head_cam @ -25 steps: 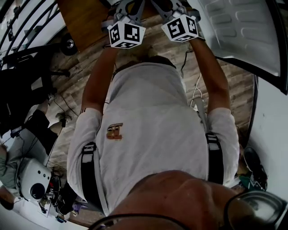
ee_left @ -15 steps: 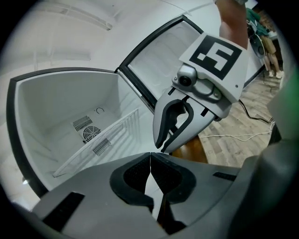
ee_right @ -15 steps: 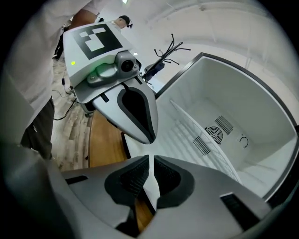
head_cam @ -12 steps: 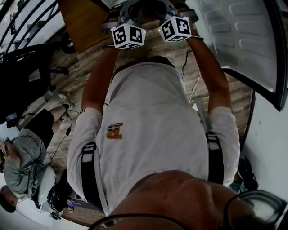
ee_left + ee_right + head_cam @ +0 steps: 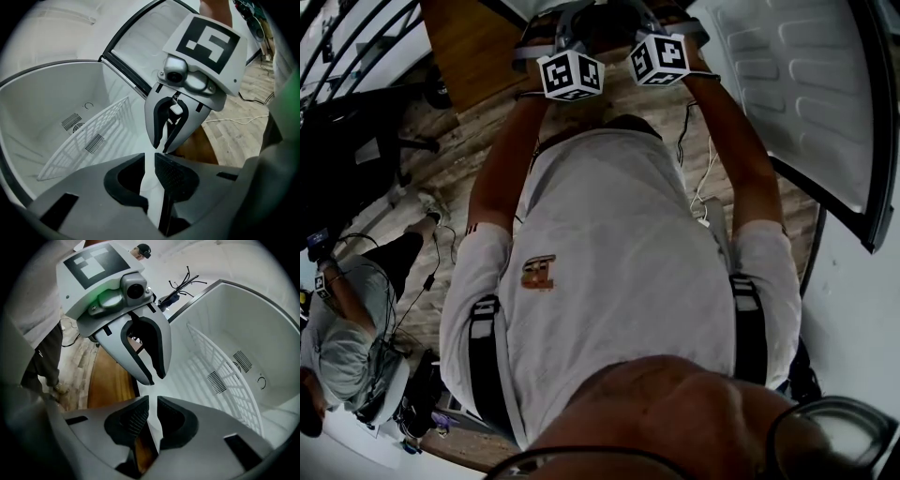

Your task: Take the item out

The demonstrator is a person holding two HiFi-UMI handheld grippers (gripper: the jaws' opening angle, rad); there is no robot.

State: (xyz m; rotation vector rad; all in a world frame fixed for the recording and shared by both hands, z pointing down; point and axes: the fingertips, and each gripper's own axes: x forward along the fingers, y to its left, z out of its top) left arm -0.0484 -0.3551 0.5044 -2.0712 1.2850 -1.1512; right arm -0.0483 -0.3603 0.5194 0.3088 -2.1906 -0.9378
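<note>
A white wire rack [image 5: 89, 140] leans tilted inside an open white compartment [image 5: 42, 98]; the right gripper view shows the same rack [image 5: 225, 376]. Both grippers hang at the compartment's mouth, tip to tip and facing each other. My left gripper [image 5: 154, 161] is opening, and in the right gripper view its fingertips [image 5: 151, 379] stand slightly apart. My right gripper [image 5: 152, 404] is shut, its tips meeting in a point [image 5: 161, 149]. A thin white sliver shows in each gap; I cannot tell what it is. In the head view only the marker cubes [image 5: 570, 75] show.
A ribbed white door [image 5: 806, 84] stands open at the right. A brown wooden panel [image 5: 473, 47] lies at the top left over plank flooring, with cables [image 5: 703, 187] trailing on it. Another person [image 5: 347, 347] is at the lower left, and black equipment [image 5: 356, 141] is at the left.
In the head view the right marker cube has drifted left, closer to the left cube. The person at the lower left has shifted position.
</note>
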